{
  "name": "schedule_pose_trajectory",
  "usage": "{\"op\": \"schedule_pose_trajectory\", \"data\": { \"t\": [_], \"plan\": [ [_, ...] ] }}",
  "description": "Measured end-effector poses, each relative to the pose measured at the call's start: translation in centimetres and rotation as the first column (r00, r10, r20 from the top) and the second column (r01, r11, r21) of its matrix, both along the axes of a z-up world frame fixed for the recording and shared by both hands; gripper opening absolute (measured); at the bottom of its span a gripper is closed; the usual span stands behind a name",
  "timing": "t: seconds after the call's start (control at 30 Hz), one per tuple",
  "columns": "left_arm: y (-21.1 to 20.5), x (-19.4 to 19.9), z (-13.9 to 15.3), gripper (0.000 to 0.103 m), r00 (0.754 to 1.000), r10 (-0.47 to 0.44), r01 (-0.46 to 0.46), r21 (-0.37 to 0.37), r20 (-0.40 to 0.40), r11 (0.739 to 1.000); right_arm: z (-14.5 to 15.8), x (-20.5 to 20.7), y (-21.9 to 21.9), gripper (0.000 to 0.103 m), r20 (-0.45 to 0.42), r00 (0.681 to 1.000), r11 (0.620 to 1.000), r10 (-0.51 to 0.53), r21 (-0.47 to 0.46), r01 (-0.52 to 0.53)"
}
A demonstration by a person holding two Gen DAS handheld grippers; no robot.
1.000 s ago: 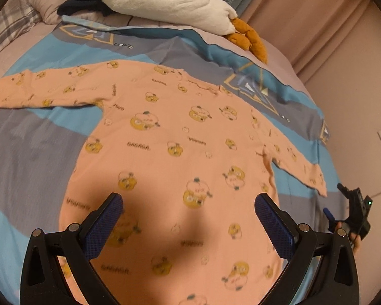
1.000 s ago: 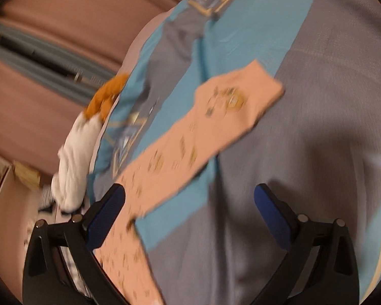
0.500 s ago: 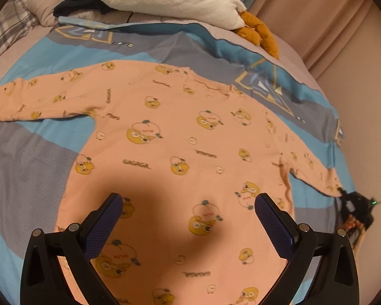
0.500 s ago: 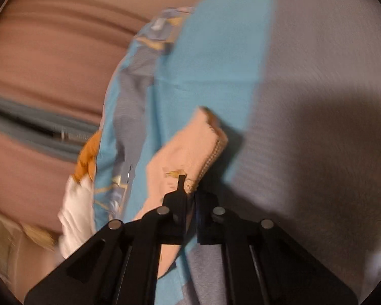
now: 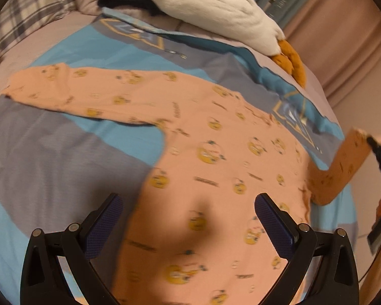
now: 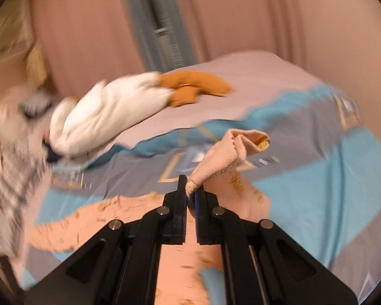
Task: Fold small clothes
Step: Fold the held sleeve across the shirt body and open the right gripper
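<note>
One peach top (image 5: 216,178), soft, light and limp, spread mid-frame on the bed (image 5: 50,157): your right tongs (image 6: 190,195) pinch its sleeve cuff (image 6: 231,157), your left tongs (image 5: 188,228) gape above the hem.

A blue and grey bedspread (image 5: 63,152) was spread over the bed. A white plush toy (image 5: 216,12) with orange feet (image 5: 292,63) was laid across its far end, near a plaid pillow (image 5: 33,12). Pink curtains (image 6: 241,12) were hung behind.
</note>
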State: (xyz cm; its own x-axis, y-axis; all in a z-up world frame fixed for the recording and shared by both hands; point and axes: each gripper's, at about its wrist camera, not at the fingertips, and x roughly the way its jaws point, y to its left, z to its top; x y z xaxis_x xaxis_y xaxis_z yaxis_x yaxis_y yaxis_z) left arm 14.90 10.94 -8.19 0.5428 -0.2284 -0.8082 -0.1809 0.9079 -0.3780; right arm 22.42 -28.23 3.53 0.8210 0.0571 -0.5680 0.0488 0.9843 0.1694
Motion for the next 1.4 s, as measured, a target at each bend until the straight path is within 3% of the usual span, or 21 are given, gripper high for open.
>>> {"op": "schedule_pose_trajectory", "data": {
  "t": [0.13,0.23,0.27,0.3,0.37,0.4,0.43,0.47,0.57,0.63,0.7,0.77,0.87,0.97,1.1,1.23,1.3,1.4],
  "plan": [
    [3.1,-0.7,-0.3,0.103,0.999,0.052,-0.052,0.008,-0.001,0.999,-2.0,2.5,10.3,0.006,-0.061,0.989,0.972,0.135,-0.186,-0.144],
    [5.3,-1.0,-0.8,0.103,0.996,0.093,-0.093,0.001,-0.009,0.996,-5.7,4.1,17.5,0.007,-0.129,0.969,0.916,0.212,-0.32,-0.243],
    [6.0,-1.2,-1.0,0.103,0.994,0.108,-0.108,0.002,-0.016,0.994,-7.4,4.2,19.9,0.006,-0.149,0.962,0.881,0.229,-0.388,-0.27],
    [6.7,-1.3,-1.2,0.103,0.992,0.122,-0.122,0.003,-0.024,0.992,-8.9,4.9,21.9,0.012,-0.178,0.957,0.844,0.229,-0.454,-0.287],
    [7.7,-1.7,-1.5,0.103,0.99,0.141,-0.141,0.008,-0.028,0.99,-12.8,5.8,25.9,0.043,-0.283,0.934,0.759,0.218,-0.552,-0.345],
    [8.0,-1.7,-1.6,0.103,0.988,0.149,-0.149,0.011,-0.031,0.989,-13.9,5.8,26.9,0.067,-0.311,0.924,0.737,0.224,-0.566,-0.369],
    [8.4,-1.8,-1.8,0.103,0.987,0.159,-0.159,0.009,-0.036,0.987,-14.8,5.3,27.8,0.075,-0.328,0.914,0.716,0.24,-0.576,-0.395],
    [8.9,-1.8,-1.9,0.103,0.985,0.169,-0.169,0.002,-0.037,0.986,-15.4,4.5,28.7,0.075,-0.327,0.906,0.688,0.269,-0.592,-0.418],
    [10.3,-2.0,-2.1,0.103,0.979,0.203,-0.204,-0.04,-0.028,0.978,-15.8,0.7,30.9,0.075,-0.294,0.878,0.559,0.376,-0.684,-0.469],
    [11.4,-2.2,-2.1,0.103,0.972,0.233,-0.233,-0.091,-0.01,0.968,-14.9,-1.6,31.1,0.075,-0.273,0.846,0.536,0.458,-0.674,-0.508],
    [12.3,-2.1,-2.1,0.103,0.967,0.255,-0.253,-0.128,-0.002,0.959,-13.6,-4.3,30.4,0.077,-0.241,0.812,0.565,0.532,-0.614,-0.552],
    [13.5,-2.0,-2.3,0.103,0.96,0.281,-0.277,-0.171,0.002,0.946,-12.3,-6.4,28.3,0.078,-0.231,0.785,0.623,0.575,-0.498,-0.603],
    [16.2,-1.5,-2.7,0.103,0.943,0.333,-0.312,-0.329,0.01,0.892,-11.4,-8.4,23.9,0.079,-0.218,0.773,0.712,0.595,-0.303,-0.633],
    [18.9,-1.2,-3.3,0.102,0.911,0.413,-0.358,-0.467,0.017,0.809,-11.3,-9.9,19.7,0.079,-0.203,0.803,0.781,0.56,-0.196,-0.593],
    [22.5,-0.4,-5.1,0.102,0.856,0.517,-0.395,-0.617,0.023,0.681,-12.7,-11.6,17.1,0.079,-0.196,0.869,0.852,0.455,-0.19,-0.488],
    [25.3,0.8,-7.4,0.102,0.825,0.566,-0.437,-0.652,-0.016,0.619,-12.9,-11.5,14.7,0.079,-0.195,0.896,0.898,0.399,-0.114,-0.425],
    [26.6,1.4,-8.4,0.102,0.802,0.597,-0.442,-0.688,-0.016,0.575,-12.8,-11.4,14.0,0.079,-0.187,0.904,0.909,0.383,-0.096,-0.405],
    [27.7,2.2,-8.3,0.102,0.781,0.624,-0.421,-0.724,0.017,0.547,-12.6,-11.3,13.2,0.079,-0.179,0.918,0.925,0.355,-0.075,-0.373]
  ]
}}
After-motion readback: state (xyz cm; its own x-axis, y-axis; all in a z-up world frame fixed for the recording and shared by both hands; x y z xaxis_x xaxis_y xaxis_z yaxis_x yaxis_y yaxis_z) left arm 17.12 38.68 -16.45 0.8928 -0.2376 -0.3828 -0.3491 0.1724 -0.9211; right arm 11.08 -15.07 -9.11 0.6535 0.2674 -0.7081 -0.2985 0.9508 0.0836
